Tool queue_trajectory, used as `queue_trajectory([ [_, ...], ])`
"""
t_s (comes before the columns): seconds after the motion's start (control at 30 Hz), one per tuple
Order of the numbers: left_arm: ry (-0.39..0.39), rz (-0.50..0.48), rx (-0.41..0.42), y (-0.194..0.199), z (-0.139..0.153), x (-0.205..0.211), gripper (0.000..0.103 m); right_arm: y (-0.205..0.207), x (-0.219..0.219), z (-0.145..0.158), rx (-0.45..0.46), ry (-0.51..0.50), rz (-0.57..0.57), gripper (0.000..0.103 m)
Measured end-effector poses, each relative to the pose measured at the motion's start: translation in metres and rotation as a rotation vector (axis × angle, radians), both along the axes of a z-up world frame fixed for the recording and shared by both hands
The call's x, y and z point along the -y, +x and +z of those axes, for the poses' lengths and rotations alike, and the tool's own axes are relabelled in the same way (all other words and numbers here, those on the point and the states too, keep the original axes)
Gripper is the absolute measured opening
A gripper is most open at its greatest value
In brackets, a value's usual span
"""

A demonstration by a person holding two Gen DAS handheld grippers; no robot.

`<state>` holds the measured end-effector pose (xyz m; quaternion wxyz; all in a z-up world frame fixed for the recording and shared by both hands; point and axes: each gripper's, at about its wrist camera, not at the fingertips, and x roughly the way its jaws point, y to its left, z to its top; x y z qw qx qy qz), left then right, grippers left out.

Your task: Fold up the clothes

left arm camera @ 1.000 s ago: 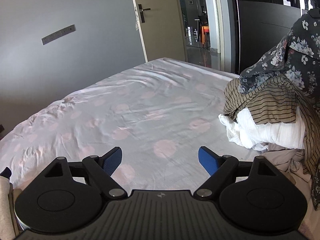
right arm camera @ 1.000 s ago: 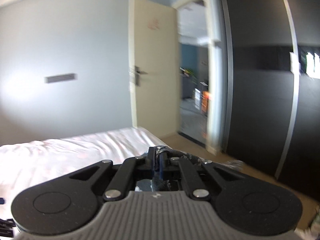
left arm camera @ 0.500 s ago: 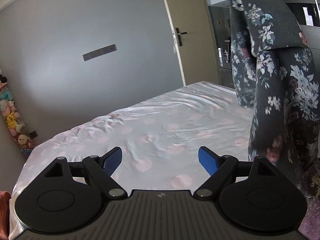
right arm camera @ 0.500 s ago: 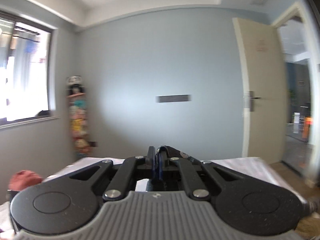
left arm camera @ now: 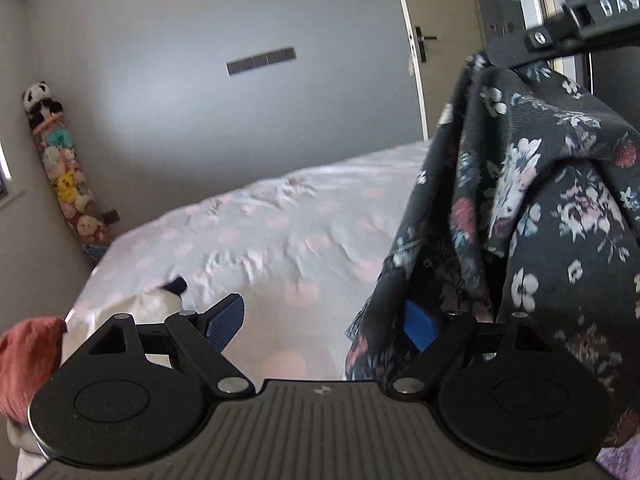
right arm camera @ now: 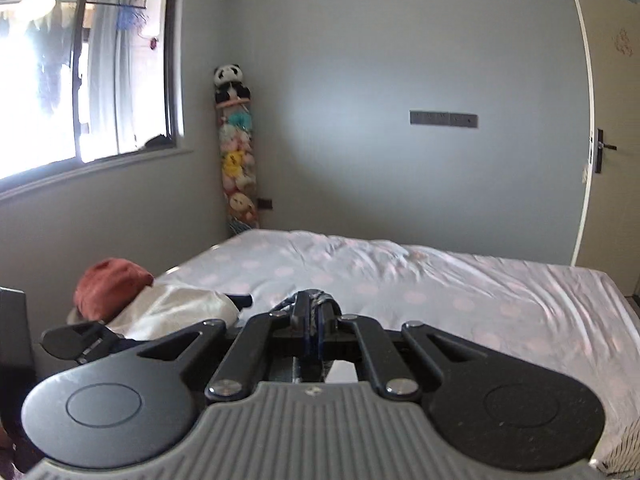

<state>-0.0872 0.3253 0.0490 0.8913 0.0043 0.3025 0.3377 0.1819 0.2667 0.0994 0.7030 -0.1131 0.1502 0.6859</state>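
The dark flowery garment (left arm camera: 520, 208) is up in the air now. A second ago it lay on top of a pile of clothes on the bed; now it hangs down in long folds over the bed (left arm camera: 280, 240), right next to the left gripper (left arm camera: 324, 322). The right gripper (right arm camera: 314, 320) is clenched on a bunched bit of the flowery cloth and holds it up high, and its black body shows at the top of the left view. The left gripper has its blue pads (left arm camera: 224, 322) spread wide apart and grasps nothing, though the cloth hangs against its right pad. I think this means the garment is picked and ready to be spread flat on the bed, and the left gripper needs to catch another edge. There are no boxes or baskets to see. By the edge of the bed sit a red-brown bundle (right arm camera: 112, 284) and a white bundle (right arm camera: 176, 312).
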Motion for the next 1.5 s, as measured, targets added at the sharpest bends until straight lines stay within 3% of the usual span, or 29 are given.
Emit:
queue_trajectory([
  [0.2, -0.073, 0.003, -0.067, -0.002, -0.05, -0.02, 0.084, 0.028, 0.003, -0.07, 0.044, -0.187, -0.124, 0.005],
  [0.37, -0.185, 0.019, -0.13, -0.01, -0.096, -0.038, 0.084, 0.032, 0.012, -0.136, -0.015, -0.322, -0.159, 0.005],
  [0.57, -0.266, 0.002, -0.166, -0.006, -0.13, -0.044, 0.084, 0.04, 0.031, -0.187, -0.104, -0.418, -0.202, 0.01],
  [0.6, -0.274, 0.0, -0.172, -0.003, -0.134, -0.045, 0.084, 0.042, 0.033, -0.189, -0.126, -0.419, -0.21, 0.018],
  [0.63, -0.282, -0.003, -0.177, -0.001, -0.138, -0.045, 0.084, 0.043, 0.038, -0.187, -0.139, -0.413, -0.225, 0.039],
  [0.7, -0.288, -0.001, -0.189, 0.002, -0.145, -0.046, 0.084, 0.045, 0.05, -0.179, -0.144, -0.391, -0.257, 0.067],
  [0.87, -0.304, -0.011, -0.204, 0.011, -0.155, -0.052, 0.084, 0.05, 0.08, -0.162, -0.152, -0.383, -0.204, 0.078],
  [0.9, -0.305, -0.015, -0.206, 0.013, -0.156, -0.052, 0.084, 0.051, 0.087, -0.16, -0.166, -0.391, -0.178, 0.083],
  [1.03, -0.323, -0.028, -0.213, 0.023, -0.161, -0.051, 0.084, 0.05, 0.107, -0.16, -0.208, -0.456, -0.099, 0.087],
  [1.1, -0.348, -0.036, -0.218, 0.027, -0.163, -0.05, 0.08, 0.044, 0.112, -0.163, -0.192, -0.489, -0.08, 0.088],
  [1.17, -0.397, -0.052, -0.212, 0.028, -0.166, -0.051, 0.051, 0.037, 0.117, -0.166, -0.17, -0.51, -0.054, 0.088],
  [1.23, -0.443, -0.066, -0.209, 0.028, -0.169, -0.052, 0.033, 0.03, 0.121, -0.171, -0.142, -0.527, -0.034, 0.088],
  [1.3, -0.456, -0.063, -0.217, 0.029, -0.17, -0.05, 0.028, 0.021, 0.122, -0.176, -0.088, -0.556, -0.022, 0.086],
  [1.37, -0.402, -0.072, -0.231, 0.029, -0.167, -0.043, 0.018, 0.013, 0.123, -0.18, -0.011, -0.592, -0.024, 0.072],
  [1.4, -0.376, -0.076, -0.238, 0.029, -0.165, -0.04, 0.012, 0.01, 0.123, -0.181, 0.021, -0.606, -0.027, 0.054],
  [1.43, -0.358, -0.077, -0.238, 0.028, -0.163, -0.038, 0.01, 0.011, 0.123, -0.18, 0.032, -0.607, -0.04, 0.045],
  [1.5, -0.366, -0.061, -0.21, 0.025, -0.158, -0.04, 0.008, 0.015, 0.125, -0.175, 0.013, -0.592, -0.074, 0.036],
])
